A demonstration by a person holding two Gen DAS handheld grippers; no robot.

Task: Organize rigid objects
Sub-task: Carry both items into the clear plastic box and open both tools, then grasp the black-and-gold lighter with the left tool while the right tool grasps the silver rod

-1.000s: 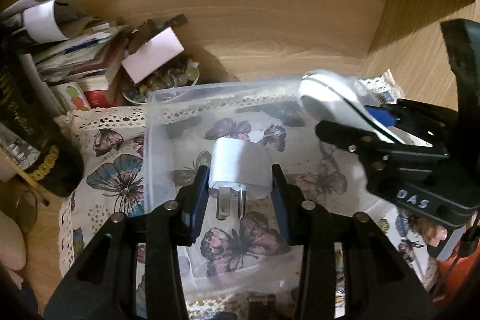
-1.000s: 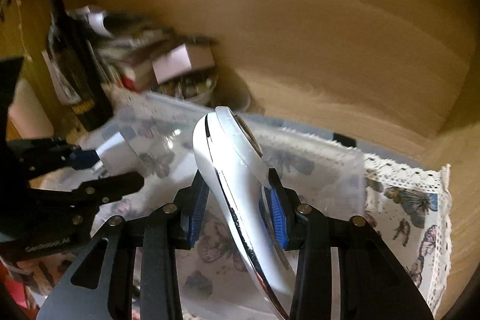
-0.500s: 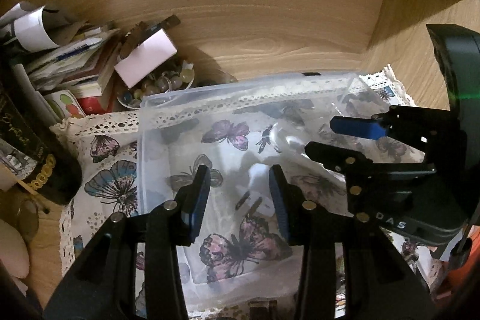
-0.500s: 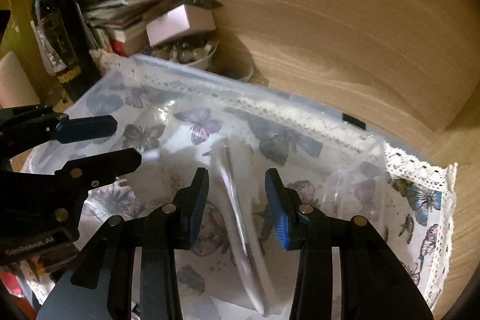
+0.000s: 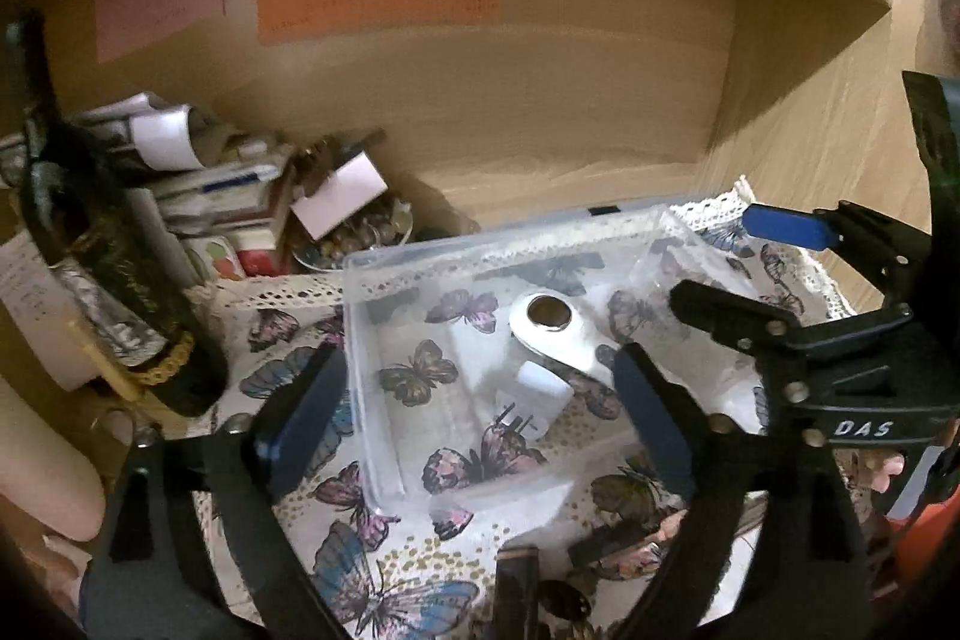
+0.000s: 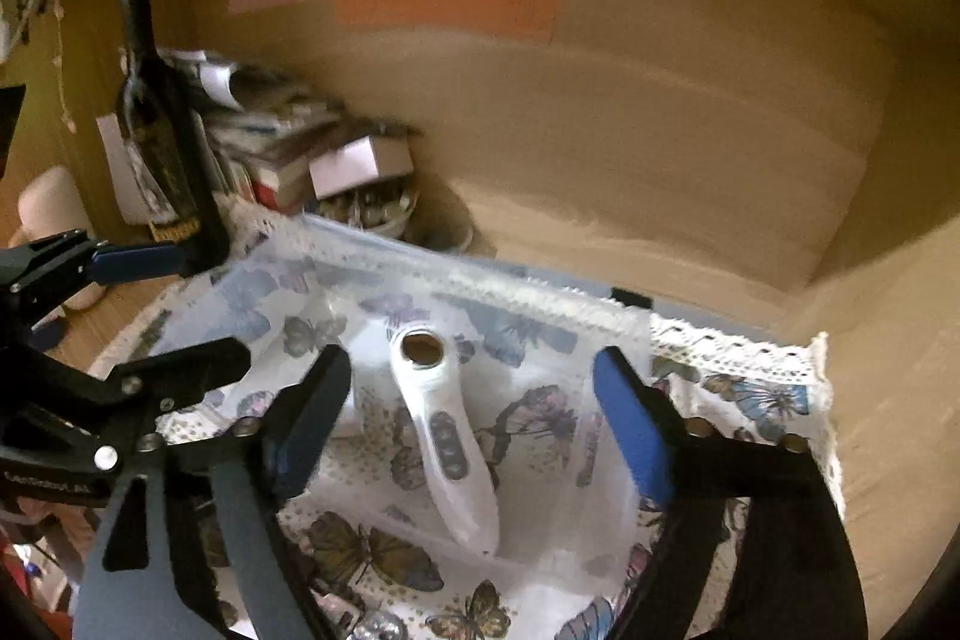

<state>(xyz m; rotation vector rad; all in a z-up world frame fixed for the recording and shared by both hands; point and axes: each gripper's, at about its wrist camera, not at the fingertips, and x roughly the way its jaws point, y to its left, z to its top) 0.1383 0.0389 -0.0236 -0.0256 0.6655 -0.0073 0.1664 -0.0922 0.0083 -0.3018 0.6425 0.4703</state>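
A clear plastic bin [image 5: 360, 340] stands on a butterfly-print cloth; it also shows in the right wrist view [image 6: 480, 274]. Inside lie a white plug adapter [image 5: 540, 388] with its prongs toward me and a long white handheld device [image 6: 447, 436] with a round lens end [image 5: 546, 313]. My left gripper [image 5: 480, 412] is wide open and empty, raised above the bin's near side. My right gripper [image 6: 474, 418] is wide open and empty above the device. The right gripper also shows at the right edge of the left wrist view [image 5: 780, 292].
A dark wine bottle [image 5: 102, 280] stands at the left. Behind the bin sit a pile of papers and boxes [image 5: 228, 196] and a bowl of small items [image 5: 360, 232]. Wooden shelf walls with coloured notes [image 5: 378, 4] close the back and right. Small dark objects [image 5: 558, 580] lie in front of the bin.
Both grippers opened and let go: the plug adapter and the white device dropped into the bin. Both grippers have since pulled back and up, with their jaws wider apart.
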